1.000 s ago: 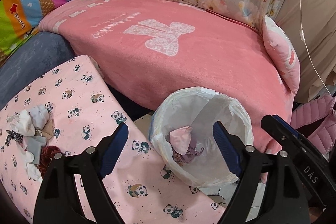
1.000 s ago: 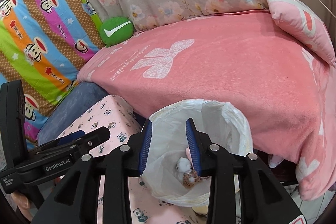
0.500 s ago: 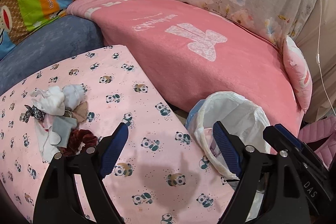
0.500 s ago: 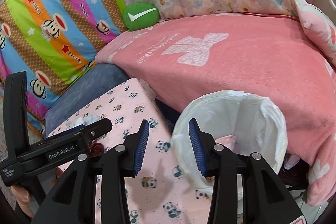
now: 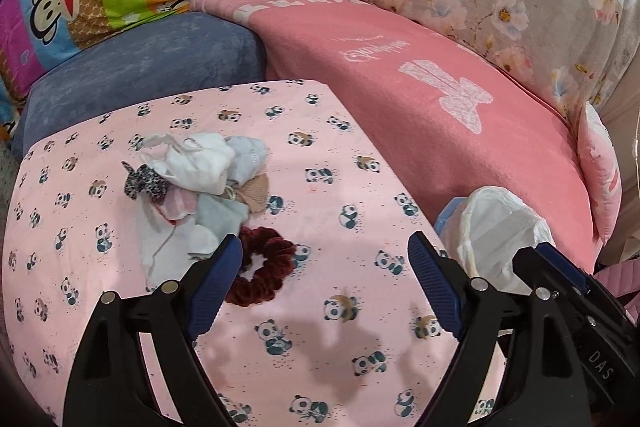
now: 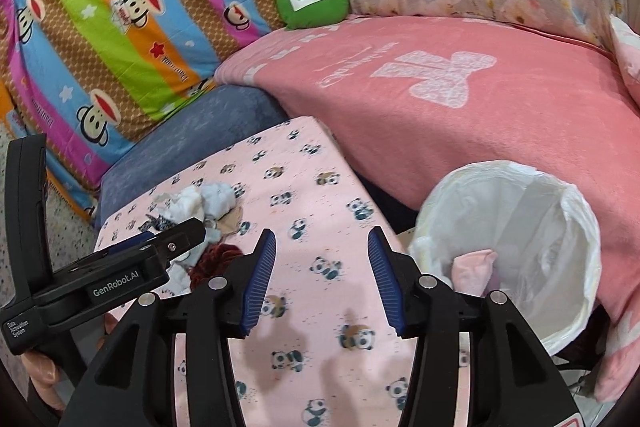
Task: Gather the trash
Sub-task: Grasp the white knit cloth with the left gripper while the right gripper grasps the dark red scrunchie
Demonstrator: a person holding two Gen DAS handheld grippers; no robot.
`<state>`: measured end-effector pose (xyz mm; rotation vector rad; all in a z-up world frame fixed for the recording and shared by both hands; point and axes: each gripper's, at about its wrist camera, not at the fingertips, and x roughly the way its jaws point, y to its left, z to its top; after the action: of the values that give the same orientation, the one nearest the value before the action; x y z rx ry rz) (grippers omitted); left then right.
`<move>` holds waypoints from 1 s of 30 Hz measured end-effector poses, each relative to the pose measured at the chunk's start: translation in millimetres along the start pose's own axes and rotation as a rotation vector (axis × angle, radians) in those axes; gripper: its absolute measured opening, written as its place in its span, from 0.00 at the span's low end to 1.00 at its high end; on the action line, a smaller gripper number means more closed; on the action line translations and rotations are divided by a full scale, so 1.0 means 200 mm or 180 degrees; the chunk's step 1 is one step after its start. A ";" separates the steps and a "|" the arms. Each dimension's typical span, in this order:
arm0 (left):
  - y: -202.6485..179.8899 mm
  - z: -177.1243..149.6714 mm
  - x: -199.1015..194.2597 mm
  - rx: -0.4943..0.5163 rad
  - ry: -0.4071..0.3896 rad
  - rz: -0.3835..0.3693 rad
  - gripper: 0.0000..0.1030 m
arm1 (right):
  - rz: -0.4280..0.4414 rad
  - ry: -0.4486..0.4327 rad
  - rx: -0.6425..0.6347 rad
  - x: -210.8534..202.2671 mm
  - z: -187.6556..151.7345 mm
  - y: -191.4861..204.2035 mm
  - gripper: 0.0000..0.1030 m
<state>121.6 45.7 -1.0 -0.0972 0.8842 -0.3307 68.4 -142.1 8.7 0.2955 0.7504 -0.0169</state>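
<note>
1. White plastic lines my trash bin (image 6: 516, 227), which stands just beside the panda-print bench (image 6: 320, 195), between it and the pink blanket (image 6: 500, 115) on the sofa.
2. Looking down from my right side, I see a pale pink scrap (image 6: 474, 267) lying inside the bin; what is deeper in I cannot tell.
3. From my left side, only the bin's crumpled liner (image 5: 496, 223) shows, past the bench's right edge.
4. Over on the bench sits the trash pile (image 5: 200, 183): white, grey and beige cloth bits with a black-and-white speckled piece at its left.
5. A dark red scrunchie (image 5: 260, 271) touches the pile's near edge.
6. My left tool (image 5: 324, 291) hangs tilted down above the bench, spread wide and holding nothing; its left finger (image 5: 216, 291) overlaps the scrunchie in view, but I cannot tell that it touches.
7. My right tool (image 6: 322, 283) also points down at bare bench, jaws opening, nothing between them, with the bin off to its right.
8. My left tool's black body shows at the left of the right view, near the pile.
</note>
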 end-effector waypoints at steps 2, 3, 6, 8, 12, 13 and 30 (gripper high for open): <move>0.08 -0.01 0.00 -0.0065 0.0010 0.0063 0.79 | 0.0031 0.0058 -0.0038 0.04 -0.01 0.06 0.49; 0.11 -0.02 0.00 -0.0095 0.0017 0.0094 0.79 | 0.0055 0.0098 -0.0061 0.07 -0.01 0.10 0.49; 0.22 -0.04 0.01 -0.0170 0.0036 0.0197 0.79 | 0.0092 0.0199 -0.0151 0.15 -0.04 0.20 0.52; 0.29 -0.05 0.01 -0.0222 0.0057 0.0265 0.79 | 0.0108 0.0252 -0.0206 0.19 -0.05 0.26 0.52; 0.44 -0.08 0.04 -0.0352 0.0123 0.0369 0.79 | 0.0131 0.0346 -0.0275 0.28 -0.08 0.35 0.52; 0.47 -0.09 0.05 -0.0385 0.0142 0.0390 0.79 | 0.0138 0.0376 -0.0277 0.31 -0.09 0.38 0.52; 0.77 -0.13 0.29 -0.0575 0.0445 0.0525 0.73 | 0.0099 0.0767 -0.0332 0.70 -0.16 0.55 0.52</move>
<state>172.4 173.9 -95.0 -0.1685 1.0531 -0.1038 162.7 -14.7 -80.4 0.2117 0.9825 0.0885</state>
